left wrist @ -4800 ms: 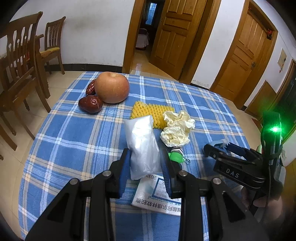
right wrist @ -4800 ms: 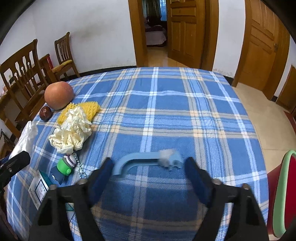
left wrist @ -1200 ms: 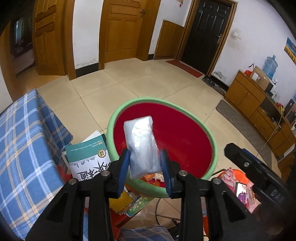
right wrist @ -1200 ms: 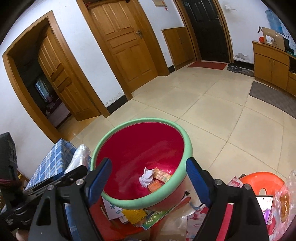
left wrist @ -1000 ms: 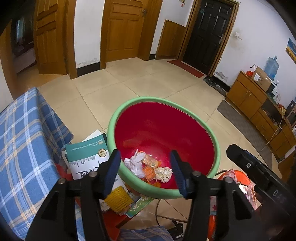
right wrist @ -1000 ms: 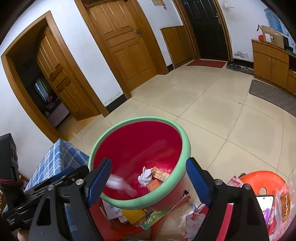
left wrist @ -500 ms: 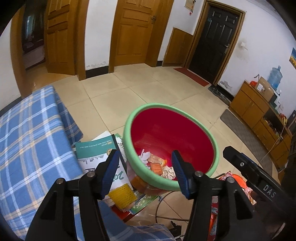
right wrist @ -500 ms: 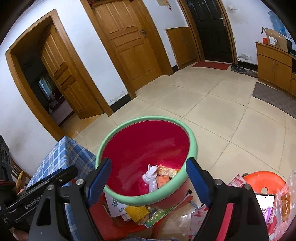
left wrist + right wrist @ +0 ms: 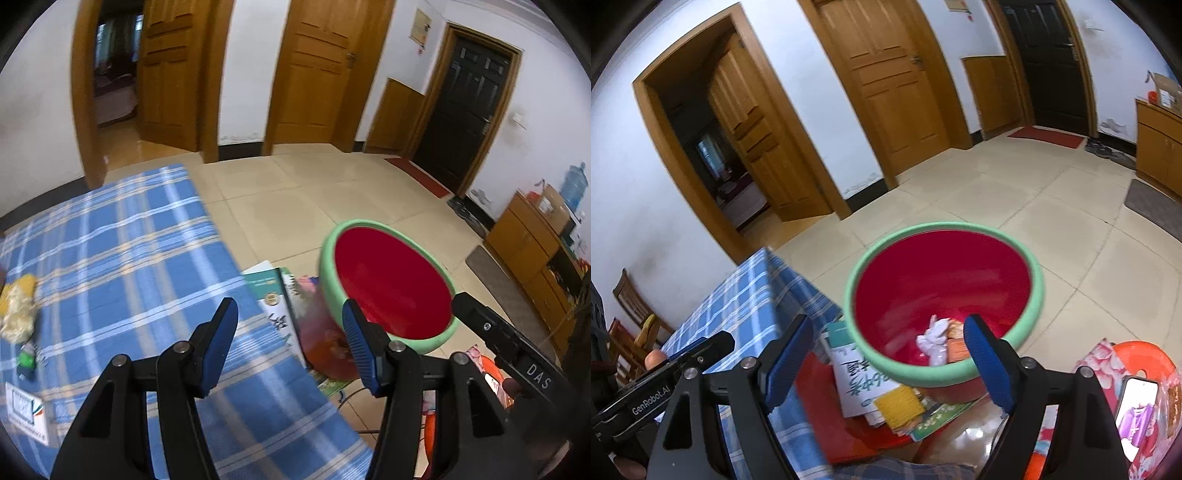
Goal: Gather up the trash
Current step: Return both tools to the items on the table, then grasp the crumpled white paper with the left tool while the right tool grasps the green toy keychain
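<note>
Left tongs (image 9: 290, 341): released, empty, aimed over blue plaid-clothed surface (image 9: 122, 258) toward remaining crumpled cream paper wad (image 9: 16, 314). Right tongs (image 9: 888, 363): released, empty, above red green-rimmed plastic basin (image 9: 1036, 273) on floor, holding collected white wrapper scraps (image 9: 934, 341).

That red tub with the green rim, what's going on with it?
A person is clearing trash off a table with a gripper in each hand. The red tub beside the blue checked table serves as the bin, with crumpled wrappers lying in its bottom. Both the left gripper and the right gripper are open and empty. Crumpled paper waits on the table.
</note>
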`<state>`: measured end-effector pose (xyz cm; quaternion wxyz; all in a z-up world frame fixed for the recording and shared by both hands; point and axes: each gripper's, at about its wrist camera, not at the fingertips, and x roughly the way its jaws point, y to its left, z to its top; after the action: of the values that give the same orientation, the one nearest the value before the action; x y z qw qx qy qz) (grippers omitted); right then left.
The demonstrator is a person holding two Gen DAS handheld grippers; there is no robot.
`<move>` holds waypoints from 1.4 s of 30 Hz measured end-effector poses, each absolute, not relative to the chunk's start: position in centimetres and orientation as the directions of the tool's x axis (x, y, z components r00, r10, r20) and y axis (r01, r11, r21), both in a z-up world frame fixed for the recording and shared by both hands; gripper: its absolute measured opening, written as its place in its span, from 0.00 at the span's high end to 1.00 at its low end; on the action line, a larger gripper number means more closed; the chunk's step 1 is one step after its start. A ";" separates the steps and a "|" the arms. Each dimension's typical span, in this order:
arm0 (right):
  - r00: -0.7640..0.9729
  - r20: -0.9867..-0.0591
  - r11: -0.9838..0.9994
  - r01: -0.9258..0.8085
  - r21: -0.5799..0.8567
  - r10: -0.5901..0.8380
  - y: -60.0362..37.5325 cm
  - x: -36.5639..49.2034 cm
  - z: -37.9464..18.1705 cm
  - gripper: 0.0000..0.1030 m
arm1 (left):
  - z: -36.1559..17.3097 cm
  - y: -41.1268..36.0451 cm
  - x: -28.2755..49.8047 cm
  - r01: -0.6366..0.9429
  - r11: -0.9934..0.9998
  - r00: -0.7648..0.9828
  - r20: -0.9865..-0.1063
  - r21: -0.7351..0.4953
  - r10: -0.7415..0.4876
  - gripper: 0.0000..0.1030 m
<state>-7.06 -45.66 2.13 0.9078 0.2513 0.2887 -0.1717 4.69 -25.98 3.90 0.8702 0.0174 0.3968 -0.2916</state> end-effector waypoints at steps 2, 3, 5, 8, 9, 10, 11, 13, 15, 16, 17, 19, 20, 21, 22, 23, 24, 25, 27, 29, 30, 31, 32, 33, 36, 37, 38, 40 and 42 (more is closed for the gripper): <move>0.779 -0.609 0.824 0.437 0.360 -0.148 -44.8 -6.7 2.3 0.17 | 3.9 -24.7 4.7 0.499 0.842 0.526 -0.702 -0.203 -0.481 0.43; 0.782 -0.608 0.831 0.424 0.361 -0.135 -44.2 -6.4 2.4 0.17 | 4.0 -24.0 4.7 0.486 0.850 0.533 -0.703 -0.202 -0.471 0.43; 0.786 -0.608 0.842 0.401 0.361 -0.114 -43.3 -6.0 2.5 0.17 | 3.8 -22.6 4.8 0.462 0.864 0.545 -0.706 -0.199 -0.453 0.43; 0.788 -0.610 0.855 0.371 0.362 -0.084 -41.8 -5.4 2.4 0.17 | 3.6 -20.4 5.1 0.416 0.889 0.562 -0.713 -0.193 -0.418 0.43; 0.789 -0.611 0.861 0.356 0.363 -0.069 -41.1 -5.0 2.4 0.17 | 3.5 -19.5 5.2 0.399 0.896 0.568 -0.715 -0.193 -0.407 0.43; 0.789 -0.612 0.864 0.347 0.364 -0.059 -40.6 -4.8 2.4 0.17 | 3.4 -18.8 5.4 0.386 0.902 0.572 -0.717 -0.192 -0.398 0.43; 0.788 -0.614 0.868 0.338 0.364 -0.049 -40.2 -4.5 2.3 0.17 | 3.3 -18.0 5.5 0.372 0.908 0.577 -0.719 -0.191 -0.387 0.43; 0.786 -0.617 0.876 0.317 0.364 -0.028 -39.1 -4.0 2.2 0.16 | 3.1 -16.6 5.9 0.342 0.921 0.587 -0.722 -0.188 -0.365 0.43; 0.784 -0.621 0.884 0.296 0.362 -0.008 -38.1 -3.4 2.1 0.16 | 3.0 -15.1 6.3 0.313 0.932 0.599 -0.724 -0.182 -0.343 0.43; 0.782 -0.623 0.888 0.285 0.361 0.002 -37.5 -3.1 2.0 0.16 | 3.0 -14.3 6.5 0.299 0.938 0.606 -0.724 -0.177 -0.330 0.43; 0.781 -0.624 0.891 0.276 0.361 0.011 -37.0 -2.9 2.0 0.16 | 2.9 -13.6 6.8 0.288 0.942 0.612 -0.724 -0.171 -0.319 0.43; 0.777 -0.629 0.898 0.255 0.358 0.030 -35.9 -2.2 1.9 0.16 | 2.8 -12.2 7.4 0.260 0.953 0.626 -0.724 -0.156 -0.289 0.43; 0.774 -0.632 0.902 0.243 0.356 0.041 -35.3 -1.9 1.8 0.15 | 2.8 -11.4 7.8 0.244 0.959 0.634 -0.724 -0.147 -0.272 0.43; 0.771 -0.635 0.906 0.234 0.353 0.049 -34.9 -1.5 1.8 0.15 | 2.8 -10.8 8.1 0.234 0.962 0.639 -0.724 -0.140 -0.261 0.43; 0.768 -0.638 0.909 0.226 0.350 0.054 -34.5 -1.2 1.7 0.15 | 2.7 -10.0 8.5 0.219 0.967 0.645 -0.724 -0.130 -0.243 0.43; 0.765 -0.641 0.912 0.219 0.346 0.060 -34.0 -0.8 1.7 0.15 | 2.7 -9.5 8.8 0.209 0.970 0.648 -0.725 -0.123 -0.232 0.43; 0.762 -0.644 0.915 0.211 0.343 0.065 -33.5 -0.5 1.6 0.15 | 2.5 -8.8 9.3 0.196 0.974 0.652 -0.727 -0.114 -0.216 0.43; 0.760 -0.646 0.917 0.206 0.341 0.070 -33.2 -0.3 1.5 0.15 | 2.4 -8.1 9.7 0.186 0.976 0.654 -0.728 -0.109 -0.206 0.42; 0.754 -0.651 0.921 0.194 0.339 0.081 -32.5 0.3 1.4 0.15 | 2.0 -6.9 10.5 0.161 0.982 0.654 -0.734 -0.103 -0.184 0.41; 0.750 -0.656 0.923 0.186 0.336 0.088 -31.9 0.7 1.2 0.15 | 1.6 -6.0 11.2 0.139 0.985 0.652 -0.740 -0.098 -0.165 0.39; 0.747 -0.659 0.925 0.181 0.333 0.092 -31.7 0.9 1.1 0.14 | 1.4 -5.5 11.6 0.128 0.987 0.650 -0.743 -0.095 -0.156 0.39; 0.745 -0.660 0.927 0.177 0.332 0.094 -31.5 1.0 1.0 0.14 | 1.1 -5.2 12.0 0.119 0.989 0.648 -0.748 -0.092 -0.147 0.39; 0.743 -0.662 0.928 0.174 0.331 0.097 -31.3 1.3 0.9 0.14 | 0.9 -4.8 12.4 0.110 0.990 0.644 -0.753 -0.089 -0.139 0.37; 0.740 -0.665 0.929 0.169 0.330 0.102 -31.1 1.6 0.8 0.13 | 0.5 -4.5 12.9 0.101 0.991 0.638 -0.759 -0.083 -0.129 0.36; 0.732 -0.673 0.932 0.158 0.326 0.111 -30.4 2.2 0.6 0.13 | -0.6 -3.8 14.1 0.082 0.995 0.621 -0.777 -0.061 -0.099 0.33; 0.728 -0.676 0.934 0.154 0.323 0.113 -30.1 2.5 0.5 0.13 | -1.0 -3.5 14.5 0.074 0.995 0.613 -0.784 -0.061 -0.094 0.33; 0.726 -0.678 0.936 0.150 0.318 0.114 -29.9 2.8 0.5 0.13 | -1.3 -3.4 14.8 0.070 0.995 0.607 -0.789 -0.064 -0.093 0.33; 0.723 -0.681 0.939 0.142 0.312 0.117 -29.4 3.2 0.4 0.13 | -1.8 -3.2 15.3 0.065 0.996 0.596 -0.798 -0.068 -0.093 0.33; 0.720 -0.683 0.942 0.134 0.309 0.122 -29.0 3.7 0.4 0.13 | -2.3 -3.0 15.6 0.066 0.995 0.589 -0.802 -0.075 -0.100 0.33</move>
<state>3.72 -29.02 0.44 0.9115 0.1708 0.3742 -0.0032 15.59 -3.04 -2.30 0.8911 -0.0186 0.4511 -0.0467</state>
